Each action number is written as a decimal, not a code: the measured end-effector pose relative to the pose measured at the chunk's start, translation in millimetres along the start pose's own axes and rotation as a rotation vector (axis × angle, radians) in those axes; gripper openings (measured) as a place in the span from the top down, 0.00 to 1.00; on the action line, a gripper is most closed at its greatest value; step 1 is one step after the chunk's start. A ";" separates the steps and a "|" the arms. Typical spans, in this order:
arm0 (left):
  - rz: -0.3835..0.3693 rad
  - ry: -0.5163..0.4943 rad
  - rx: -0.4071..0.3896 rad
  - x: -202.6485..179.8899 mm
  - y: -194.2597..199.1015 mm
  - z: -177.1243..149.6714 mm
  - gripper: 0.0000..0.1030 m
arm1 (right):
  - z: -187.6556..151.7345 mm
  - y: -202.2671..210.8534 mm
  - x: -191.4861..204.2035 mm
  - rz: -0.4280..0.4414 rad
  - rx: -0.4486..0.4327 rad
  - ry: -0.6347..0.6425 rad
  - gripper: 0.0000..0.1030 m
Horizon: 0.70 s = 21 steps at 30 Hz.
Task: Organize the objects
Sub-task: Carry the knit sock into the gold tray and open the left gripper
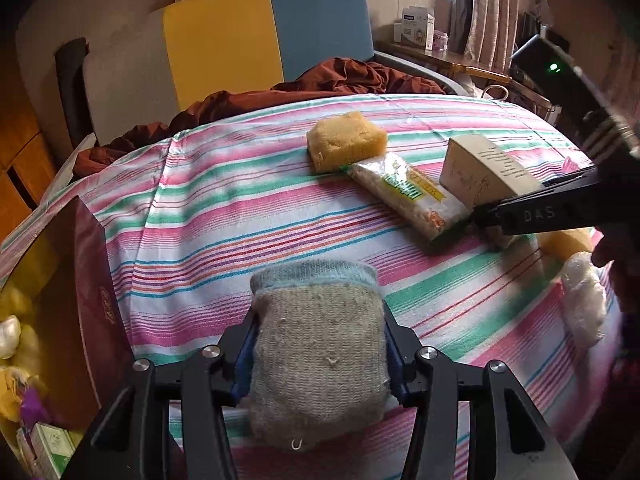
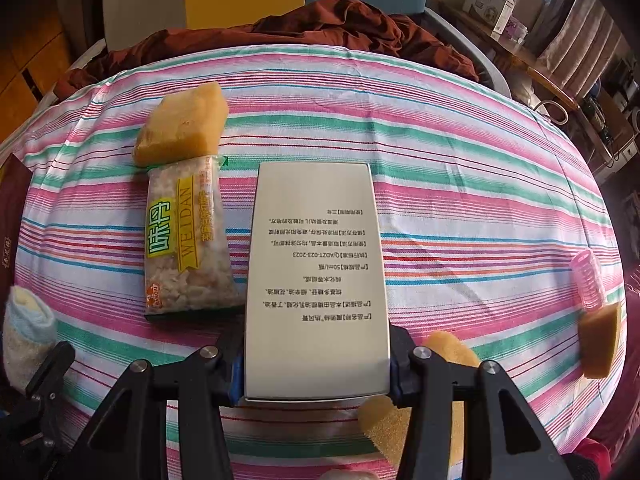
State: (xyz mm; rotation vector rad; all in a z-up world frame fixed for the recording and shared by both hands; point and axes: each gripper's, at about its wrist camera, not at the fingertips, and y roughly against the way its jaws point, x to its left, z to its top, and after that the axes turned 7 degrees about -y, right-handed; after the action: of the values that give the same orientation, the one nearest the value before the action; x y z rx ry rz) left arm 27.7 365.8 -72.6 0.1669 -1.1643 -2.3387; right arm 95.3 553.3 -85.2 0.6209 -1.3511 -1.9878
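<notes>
The left gripper [image 1: 320,356] clamps a rolled grey knitted sock with a pale blue cuff [image 1: 318,344], lifted clear above the striped pink, green and white bedsheet [image 1: 240,200], probably bound for the dark red open cardboard box [image 1: 92,280] at the left (its contents are blurred). The right gripper [image 2: 318,364] grips a white printed carton [image 2: 316,264], held just beside the clear-wrapped snack bar [image 2: 186,240] and the yellow sponge block [image 2: 180,124].

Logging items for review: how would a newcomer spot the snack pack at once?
Look at the striped cloth over the bed. Near its middle lies a yellow sponge, and the snack pack touches its near end, left of the white box. It alone is clear plastic with green-yellow lettering.
</notes>
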 end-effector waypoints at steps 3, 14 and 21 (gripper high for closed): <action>-0.017 0.015 -0.055 7.5 29.1 3.1 0.49 | -0.5 -0.2 0.5 -0.004 -0.002 0.005 0.51; 0.081 0.282 -0.133 133.7 103.9 -25.8 0.49 | -4.4 2.1 8.4 -0.052 -0.020 0.041 0.51; 0.188 0.431 -0.035 231.9 95.5 -79.6 0.49 | -4.6 3.6 12.4 -0.076 -0.025 0.059 0.51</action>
State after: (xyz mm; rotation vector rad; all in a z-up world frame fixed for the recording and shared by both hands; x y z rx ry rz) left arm -107.6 146.0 -21.5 0.4993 -0.8832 -2.0239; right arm 90.9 540.4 -83.8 0.7228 -1.2828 -2.0277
